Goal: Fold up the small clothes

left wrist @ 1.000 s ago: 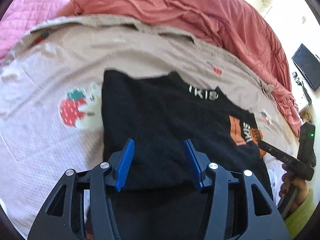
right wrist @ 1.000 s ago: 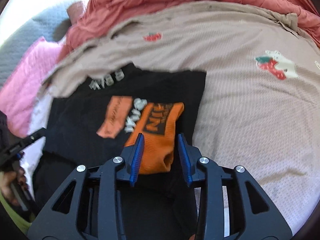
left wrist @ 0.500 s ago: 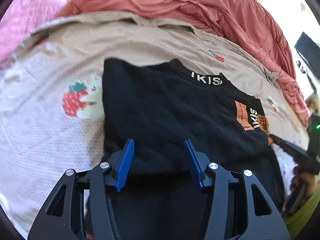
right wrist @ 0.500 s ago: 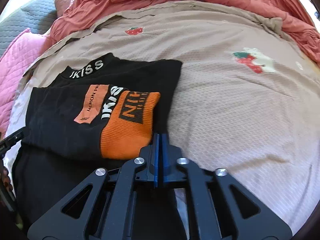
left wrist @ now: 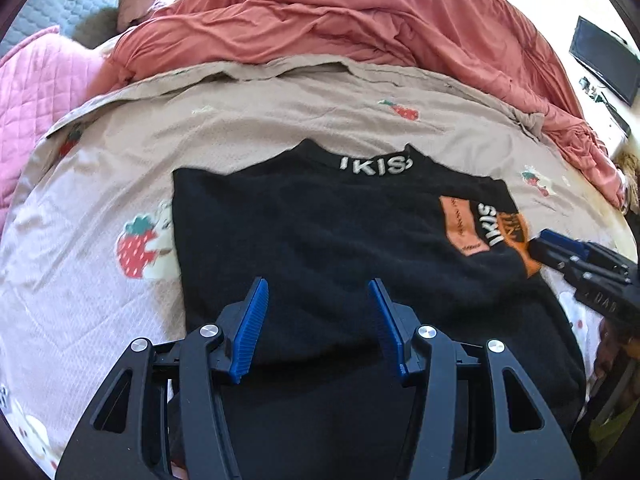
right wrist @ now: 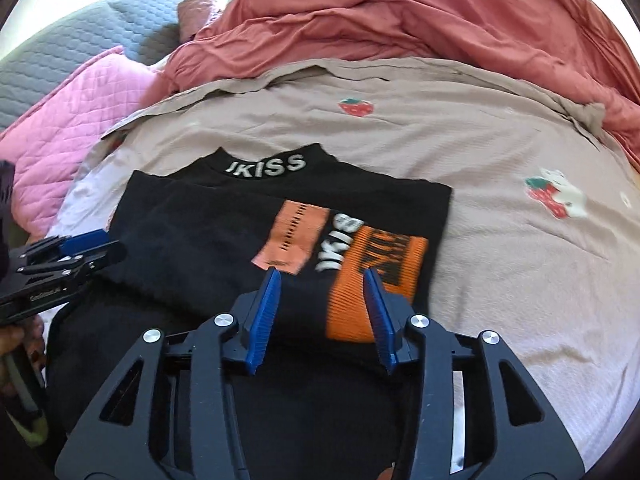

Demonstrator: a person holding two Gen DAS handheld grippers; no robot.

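From your left wrist camera, the black sweater lies flat on the beige strawberry-print sheet, in the middle of the bed. Its collar, with white lettering, points away from you toward the rumpled red duvet, and its hem end runs back under your left gripper. So its long axis runs from you toward the duvet, tilted a little to the right. An orange cuff lies folded over the sweater's right part. Your left gripper stands open above the near part of the sweater — the blue pads are apart and press on nothing. At the right edge you see your right gripper, its tip just beside the orange cuff; from here you cannot tell how its jaws stand.

From your right wrist camera, the same sweater lies with the collar at the far end and the folded sleeve lying along it, the orange cuff nearest you. Your right gripper hovers over the cuff and its jaws are opening — the cuff shows between the pads, but they do not press on it. Your left gripper comes in from the left edge over the sweater's left side. A pink quilted blanket lies to the left, beyond the sheet.
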